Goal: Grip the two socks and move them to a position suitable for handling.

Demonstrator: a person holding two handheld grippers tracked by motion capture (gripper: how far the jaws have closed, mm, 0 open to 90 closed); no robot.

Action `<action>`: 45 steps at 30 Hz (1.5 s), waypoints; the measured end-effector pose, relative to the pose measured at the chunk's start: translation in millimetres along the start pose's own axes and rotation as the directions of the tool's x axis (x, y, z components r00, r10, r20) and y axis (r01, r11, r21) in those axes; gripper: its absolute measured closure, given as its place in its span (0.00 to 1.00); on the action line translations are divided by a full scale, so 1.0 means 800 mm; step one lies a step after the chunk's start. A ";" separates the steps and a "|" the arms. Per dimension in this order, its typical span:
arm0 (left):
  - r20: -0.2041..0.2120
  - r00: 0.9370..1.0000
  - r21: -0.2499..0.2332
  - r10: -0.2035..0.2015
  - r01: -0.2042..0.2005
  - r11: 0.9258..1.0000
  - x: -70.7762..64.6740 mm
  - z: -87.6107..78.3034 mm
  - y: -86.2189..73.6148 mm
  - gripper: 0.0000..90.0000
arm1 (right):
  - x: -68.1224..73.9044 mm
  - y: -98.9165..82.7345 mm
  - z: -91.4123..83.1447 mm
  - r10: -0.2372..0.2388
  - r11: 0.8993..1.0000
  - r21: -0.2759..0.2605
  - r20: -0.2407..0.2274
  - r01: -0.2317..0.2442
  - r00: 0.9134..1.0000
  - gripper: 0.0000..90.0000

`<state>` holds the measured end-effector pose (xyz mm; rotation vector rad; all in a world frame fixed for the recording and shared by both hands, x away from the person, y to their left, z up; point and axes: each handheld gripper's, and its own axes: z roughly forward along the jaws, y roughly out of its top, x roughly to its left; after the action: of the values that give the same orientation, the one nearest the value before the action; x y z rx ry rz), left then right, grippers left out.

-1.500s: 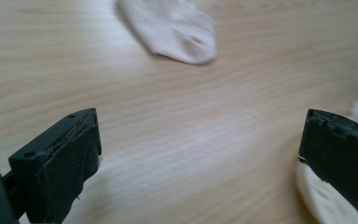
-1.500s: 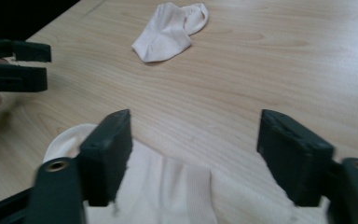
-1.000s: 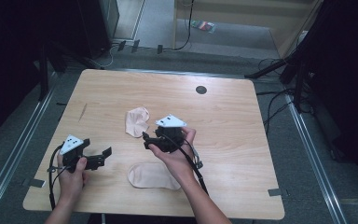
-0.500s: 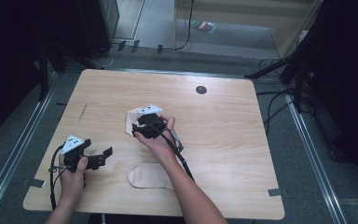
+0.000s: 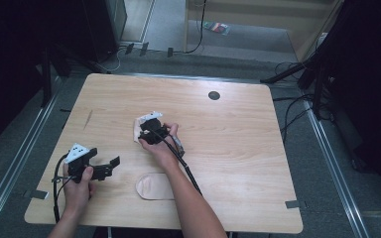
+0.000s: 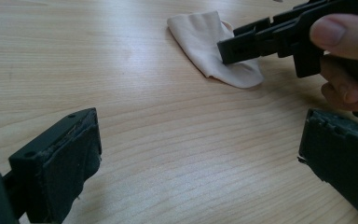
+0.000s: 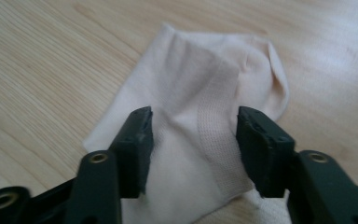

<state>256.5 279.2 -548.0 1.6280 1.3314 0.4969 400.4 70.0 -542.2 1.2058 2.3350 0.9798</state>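
Two cream socks lie on the wooden table in the high view: one under the right gripper, another nearer the person. The left gripper view shows the left gripper gaping over bare wood. In the right gripper view the jaws, just closing, straddle the sock unpinched. No writing is legible.

Bare tabletop around sock (unobstructed)

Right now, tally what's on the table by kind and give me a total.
Socks: 2, one under the right gripper, one near the front edge.
Grippers: 2, counting the left gripper.
Total: 4
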 end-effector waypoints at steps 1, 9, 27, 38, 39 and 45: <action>0.000 1.000 0.001 0.001 -0.001 1.000 0.000 0.000 0.000 0.00 | -0.002 -0.001 -0.001 0.011 1.000 -0.009 -0.007 -0.011 1.000 0.68; -0.002 1.000 0.004 0.004 -0.004 1.000 0.000 0.000 0.000 0.00 | -0.012 -0.001 -0.027 0.054 0.999 0.004 -0.020 -0.054 0.998 0.94; -0.012 1.000 0.014 0.022 -0.021 1.000 -0.004 0.002 -0.001 0.00 | -0.040 -0.063 -0.144 0.109 0.993 -0.040 -0.061 -0.111 0.992 0.94; -0.016 1.000 0.012 0.026 -0.026 1.000 -0.005 0.003 -0.001 0.00 | -0.057 -0.097 -0.139 0.134 0.990 -0.046 -0.053 -0.136 0.990 0.69; -0.016 1.000 0.012 0.025 -0.025 1.000 -0.005 0.003 -0.001 0.00 | -0.061 -0.097 -0.142 0.143 0.988 -0.057 -0.056 -0.146 0.988 0.67; -0.018 0.999 0.015 0.033 -0.033 0.999 -0.006 0.004 -0.001 0.00 | -0.082 -0.092 -0.156 0.174 0.979 -0.095 -0.074 -0.180 0.982 0.70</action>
<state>256.8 273.7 -548.9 1.6636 1.3263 0.5233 325.3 -66.0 -506.8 1.3785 2.2251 1.1987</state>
